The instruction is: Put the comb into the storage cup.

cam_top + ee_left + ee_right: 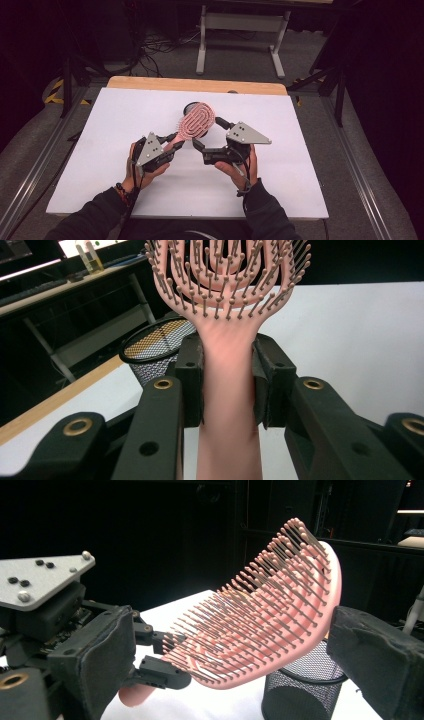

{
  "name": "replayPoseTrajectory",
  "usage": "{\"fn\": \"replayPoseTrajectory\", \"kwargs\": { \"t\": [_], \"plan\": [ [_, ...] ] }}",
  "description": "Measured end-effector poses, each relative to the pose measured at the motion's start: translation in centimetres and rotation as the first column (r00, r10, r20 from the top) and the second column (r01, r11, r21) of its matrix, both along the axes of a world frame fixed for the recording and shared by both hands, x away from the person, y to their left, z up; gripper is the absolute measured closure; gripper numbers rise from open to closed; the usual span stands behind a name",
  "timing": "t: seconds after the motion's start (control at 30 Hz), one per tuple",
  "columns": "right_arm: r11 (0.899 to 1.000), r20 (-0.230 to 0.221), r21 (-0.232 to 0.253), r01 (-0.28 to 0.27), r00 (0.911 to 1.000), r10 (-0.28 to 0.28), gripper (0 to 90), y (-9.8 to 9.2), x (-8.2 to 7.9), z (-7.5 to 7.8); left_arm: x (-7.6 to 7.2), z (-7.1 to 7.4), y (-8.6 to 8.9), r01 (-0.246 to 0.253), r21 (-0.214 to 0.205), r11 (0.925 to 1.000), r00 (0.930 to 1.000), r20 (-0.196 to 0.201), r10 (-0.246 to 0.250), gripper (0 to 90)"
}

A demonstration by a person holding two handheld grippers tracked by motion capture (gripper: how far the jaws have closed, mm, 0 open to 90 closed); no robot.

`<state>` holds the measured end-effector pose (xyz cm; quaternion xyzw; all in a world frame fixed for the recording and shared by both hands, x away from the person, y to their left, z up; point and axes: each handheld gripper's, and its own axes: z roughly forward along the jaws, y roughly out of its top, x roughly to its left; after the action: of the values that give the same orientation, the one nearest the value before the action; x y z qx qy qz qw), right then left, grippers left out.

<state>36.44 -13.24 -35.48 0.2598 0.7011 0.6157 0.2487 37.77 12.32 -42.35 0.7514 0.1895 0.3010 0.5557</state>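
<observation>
Here, from above, the left tool (172,145) clamps the pink hairbrush (196,122) by its handle, lifting its head over the mesh cup (190,107) at the worktop's (100,165) far middle. The left gripper view shows pads squeezing the handle, so it cannot swivel. The right tool (235,650) stands open around the head, apparently steadying its aim.

dark room, grey floor (240,60); a white-legged bench (242,22) stands beyond the white table (300,165).

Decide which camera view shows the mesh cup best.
The right gripper view: the cup shows its rim and wall under the brush. The left gripper view has it partly behind fingers; the high view shows only a rim sliver.
</observation>
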Motion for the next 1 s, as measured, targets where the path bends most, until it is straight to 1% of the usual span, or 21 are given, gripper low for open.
{"fn": "replayPoseTrajectory", "kwargs": {
  "t": [0.03, 0.07, 0.1, 0.13, 0.17, 0.2, 0.23, 0.33, 0.4, 0.43, 0.5, 0.53, 0.67, 0.7, 0.77, 0.8, 0.87, 0.9, 0.93, 0.97, 1.0],
  "plan": [
    [1.0, 0.0, 0.0, 0.0, 1.0, 0.0, 6.9, 0.0, 0.0, 0.0, 0.0, 0.0, 0.0, 0.0, 0.0, 1.0, 1.0, 0.0, 0.0, 69.6],
    [1.0, 0.001, 0.0, 0.003, 1.0, -0.003, 7.8, 0.0, 0.1, 0.1, 0.0, 0.1, 0.0, -0.008, -0.001, 1.0, 0.9999, 0.01, 0.009, 69.6],
    [1.0, 0.001, 0.002, 0.009, 1.0, -0.009, 7.7, 0.0, 0.2, 0.1, 0.0, 0.1, 0.0, -0.006, -0.003, 1.0, 0.9999, 0.009, 0.006, 69.6],
    [1.0, -0.002, 0.01, 0.013, 0.9999, -0.013, 7.8, -0.1, 0.4, 0.1, 0.0, 0.2, 0.0, -0.007, -0.011, 0.9999, 0.9999, 0.012, 0.007, 69.6],
    [1.0, -0.009, 0.015, 0.016, 0.9998, -0.016, 7.8, -0.1, 0.5, 0.1, -0.1, 0.3, 0.0, -0.011, -0.01, 0.9999, 0.9996, 0.025, 0.011, 69.6],
    [1.0, -0.013, 0.014, 0.024, 0.9996, -0.024, 7.8, -0.1, 0.6, 0.1, -0.1, 0.3, 0.0, -0.005, -0.019, 0.9998, 0.9998, 0.021, 0.005, 69.6],
    [1.0, -0.013, 0.014, 0.024, 0.9996, -0.024, 7.8, -0.1, 0.6, 0.1, -0.1, 0.3, 0.0, -0.005, -0.019, 0.9998, 0.9998, 0.021, 0.005, 69.6],
    [1.0, -0.034, 0.026, 0.017, 0.9993, -0.016, 7.8, 0.0, 1.1, -0.1, -0.2, 0.3, -0.2, -0.005, -0.029, 0.9996, 0.9996, 0.026, 0.006, 69.6],
    [1.0, -0.035, 0.028, 0.012, 0.9993, -0.011, 7.8, 0.0, 1.2, -0.2, -0.2, 0.3, -0.3, -0.004, -0.035, 0.9994, 0.9996, 0.027, 0.005, 69.6],
    [1.0, -0.036, 0.027, 0.013, 0.9993, -0.012, 7.9, 0.1, 1.2, -0.2, -0.3, 0.2, -0.4, 0.005, -0.033, 0.9994, 0.9997, 0.026, -0.004, 69.6],
    [1.0, -0.04, 0.028, 0.013, 0.9991, -0.012, 7.9, 0.1, 1.2, -0.3, -0.4, 0.1, -0.5, 0.006, -0.038, 0.9992, 0.9996, 0.028, -0.004, 69.6],
    [0.999, -0.049, 0.041, 0.012, 0.9988, -0.01, 8.3, 0.2, 1.4, -0.5, -0.4, 0.0, -0.6, 0.008, -0.04, 0.9992, 0.9997, 0.025, -0.007, 69.6],
    [0.999, -0.061, 0.05, 0.004, 0.9981, -0.001, 8.7, 0.2, 1.5, -0.8, -0.5, -0.2, -0.8, 0.02, -0.03, 0.9994, 0.9995, 0.025, -0.019, 69.6],
    [0.998, -0.064, 0.058, -0.004, 0.9979, 0.008, 9.4, 0.1, 1.5, -0.9, -0.6, -0.3, -0.9, 0.02, -0.026, 0.9995, 0.9994, 0.03, -0.02, 69.6],
    [0.997, -0.075, 0.077, -0.004, 0.9971, 0.01, 11.2, 0.0, 1.6, -1.0, -0.7, -0.4, -1.0, 0.027, -0.021, 0.9994, 0.9993, 0.027, -0.026, 69.6],
    [0.996, -0.08, 0.089, -0.001, 0.9968, 0.008, 13.7, 0.0, 1.6, -1.0, -0.7, -0.4, -1.0, 0.027, -0.021, 0.9994, 0.9993, 0.027, -0.026, 69.6],
    [0.988, -0.075, 0.152, -0.013, 0.9969, 0.025, 18.7, -0.1, 1.4, -1.1, -0.8, -0.5, -1.2, 0.027, -0.023, 0.9994, 0.9992, 0.03, -0.026, 69.6],
    [0.988, -0.075, 0.152, -0.013, 0.9969, 0.025, 18.7, -0.1, 1.4, -1.1, -0.8, -0.6, -1.2, 0.032, -0.019, 0.9993, 0.9991, 0.027, -0.032, 69.6],
    [0.989, -0.077, 0.148, -0.013, 0.9967, 0.025, 22.2, 0.0, 1.3, -1.1, -0.9, -0.6, -1.3, 0.033, -0.011, 0.9994, 0.9988, 0.036, -0.033, 69.6],
    [0.989, -0.077, 0.148, -0.013, 0.9967, 0.025, 22.2, 0.0, 1.3, -1.1, -0.9, -0.7, -1.4, 0.036, -0.015, 0.9992, 0.9988, 0.034, -0.036, 69.6],
    [0.987, -0.085, 0.161, -0.027, 0.9955, 0.041, 28.1, 0.1, 1.3, -1.2, -1.0, -0.7, -1.5, 0.045, -0.011, 0.9989, 0.9985, 0.031, -0.044, 69.6]
  ]
}}
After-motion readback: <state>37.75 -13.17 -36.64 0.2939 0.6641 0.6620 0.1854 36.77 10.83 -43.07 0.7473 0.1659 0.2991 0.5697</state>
